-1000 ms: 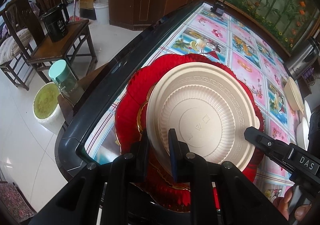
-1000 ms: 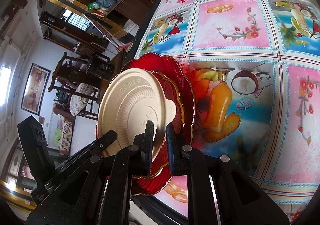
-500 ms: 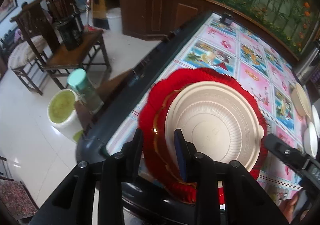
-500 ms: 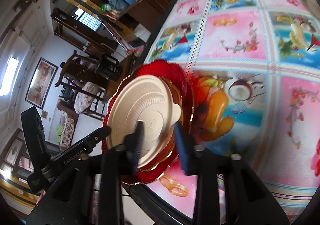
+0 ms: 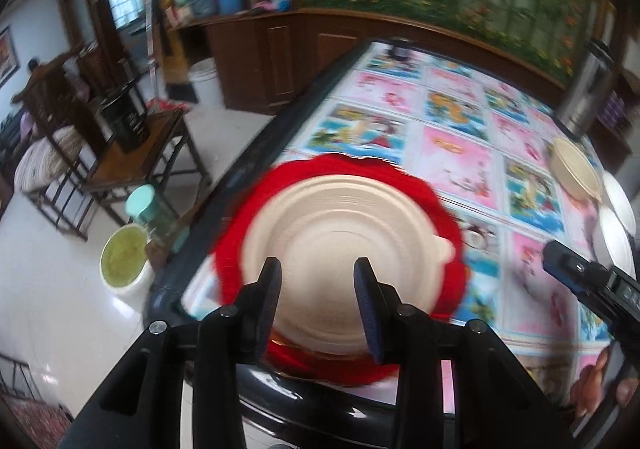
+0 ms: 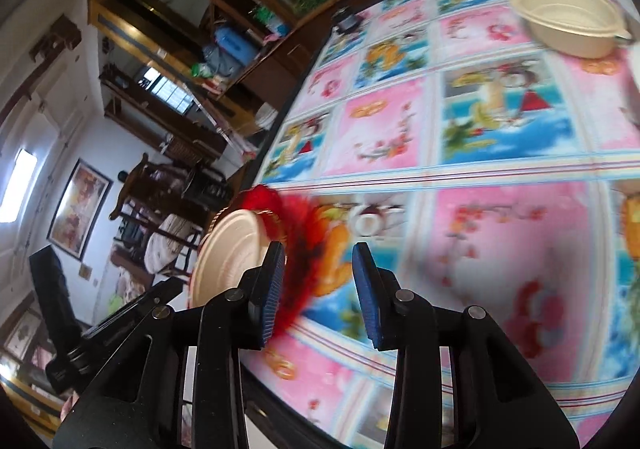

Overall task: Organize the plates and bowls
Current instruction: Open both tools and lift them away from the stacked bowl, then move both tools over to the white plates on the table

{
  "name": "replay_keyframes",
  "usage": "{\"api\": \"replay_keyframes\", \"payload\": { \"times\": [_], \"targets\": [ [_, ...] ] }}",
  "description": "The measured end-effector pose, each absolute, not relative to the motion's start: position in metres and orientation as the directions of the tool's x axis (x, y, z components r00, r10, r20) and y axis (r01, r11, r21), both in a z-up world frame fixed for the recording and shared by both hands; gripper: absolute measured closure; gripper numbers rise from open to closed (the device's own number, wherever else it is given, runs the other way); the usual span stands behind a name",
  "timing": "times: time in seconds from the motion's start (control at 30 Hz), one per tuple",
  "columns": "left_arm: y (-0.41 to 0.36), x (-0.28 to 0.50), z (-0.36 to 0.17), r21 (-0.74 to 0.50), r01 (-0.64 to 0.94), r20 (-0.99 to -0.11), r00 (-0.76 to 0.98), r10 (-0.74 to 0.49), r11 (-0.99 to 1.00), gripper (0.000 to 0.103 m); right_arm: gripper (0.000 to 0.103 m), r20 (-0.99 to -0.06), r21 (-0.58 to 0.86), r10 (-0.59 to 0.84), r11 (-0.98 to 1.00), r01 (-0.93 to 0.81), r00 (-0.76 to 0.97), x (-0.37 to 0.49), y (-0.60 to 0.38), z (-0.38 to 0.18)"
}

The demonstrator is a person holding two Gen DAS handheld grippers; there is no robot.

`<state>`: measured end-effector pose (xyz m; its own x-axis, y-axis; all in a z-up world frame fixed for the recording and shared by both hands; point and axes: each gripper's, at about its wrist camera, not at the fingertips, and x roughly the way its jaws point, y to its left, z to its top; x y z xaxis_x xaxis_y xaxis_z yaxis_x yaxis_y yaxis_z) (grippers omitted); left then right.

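Observation:
A cream plate [image 5: 340, 241] lies on top of a red scalloped plate [image 5: 400, 185] at the near left corner of the table. My left gripper [image 5: 318, 281] is open and empty, just in front of the stack. My right gripper [image 6: 318, 281] is open and empty, to the right of the stack; the cream plate [image 6: 228, 253] and red plate [image 6: 304, 225] show at its left finger. A cream bowl [image 6: 568, 23] sits far across the table, also in the left wrist view [image 5: 574, 171]. The right gripper's body shows in the left wrist view [image 5: 592, 285].
The table has a flowered cloth [image 6: 460, 169] and a dark rim [image 5: 248, 169]. White dishes [image 5: 618, 217] stand at the right edge. A steel flask [image 5: 584, 89] is at the back right. A chair [image 5: 132, 145], a green-lidded jar [image 5: 148, 209] and a bucket [image 5: 124, 261] stand left of the table.
Both grippers have opened and let go of the plates. Both have pulled back from the stack; the right one swung toward the table's middle. The plates now lie on the table corner.

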<state>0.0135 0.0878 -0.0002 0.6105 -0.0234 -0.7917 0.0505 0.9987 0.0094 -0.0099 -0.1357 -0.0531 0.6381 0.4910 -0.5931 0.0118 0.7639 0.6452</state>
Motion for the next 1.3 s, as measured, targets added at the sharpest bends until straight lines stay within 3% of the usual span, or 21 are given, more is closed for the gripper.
{"api": "replay_keyframes", "payload": {
  "times": [0.47,0.8,1.3],
  "targets": [
    [-0.05,-0.013,-0.021,0.029,0.386,-0.85,0.495,-0.18,0.922,0.06,0.068,-0.608,0.64,0.435,0.763,0.087,0.664,-0.05,-0.2,-0.07],
    [-0.101,-0.014,-0.032,-0.001,0.468,-0.891,0.401,-0.214,0.884,0.06,0.068,-0.566,0.668,0.36,0.728,0.156,0.742,-0.102,-0.282,-0.069],
    [-0.194,0.016,-0.021,-0.011,0.526,-0.886,0.389,-0.253,0.85,0.06,0.068,-0.547,0.697,0.111,0.609,0.379,0.83,-0.159,-0.421,-0.062]
  ]
}}
